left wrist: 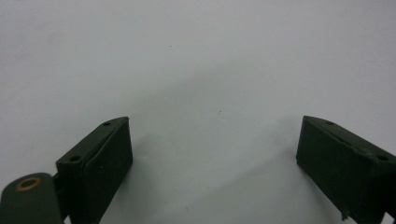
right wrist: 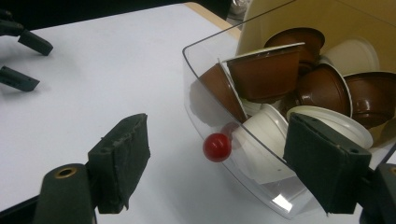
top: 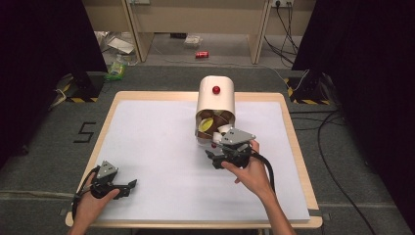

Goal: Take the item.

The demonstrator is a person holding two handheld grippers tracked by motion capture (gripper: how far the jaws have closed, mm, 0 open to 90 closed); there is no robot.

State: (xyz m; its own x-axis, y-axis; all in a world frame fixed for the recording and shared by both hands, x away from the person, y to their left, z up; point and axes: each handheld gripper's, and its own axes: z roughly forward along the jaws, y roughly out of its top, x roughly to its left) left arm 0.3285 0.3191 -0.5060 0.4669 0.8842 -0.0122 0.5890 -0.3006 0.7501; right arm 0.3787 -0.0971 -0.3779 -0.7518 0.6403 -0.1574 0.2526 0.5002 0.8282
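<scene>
My right gripper (right wrist: 217, 163), jaws wide, bracketed the red knob (right wrist: 217, 147) of the clear drawer (right wrist: 205, 100); no capsule extracted. Left gripper (left wrist: 212, 158) idled wide, empty.

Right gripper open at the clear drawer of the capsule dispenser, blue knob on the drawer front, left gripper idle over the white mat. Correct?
One slip: the knob on the clear drawer is red, not blue, as the right gripper view shows. The rest holds: the right gripper is open at the drawer of the capsule dispenser, and the left gripper sits idle over the white mat.
</scene>
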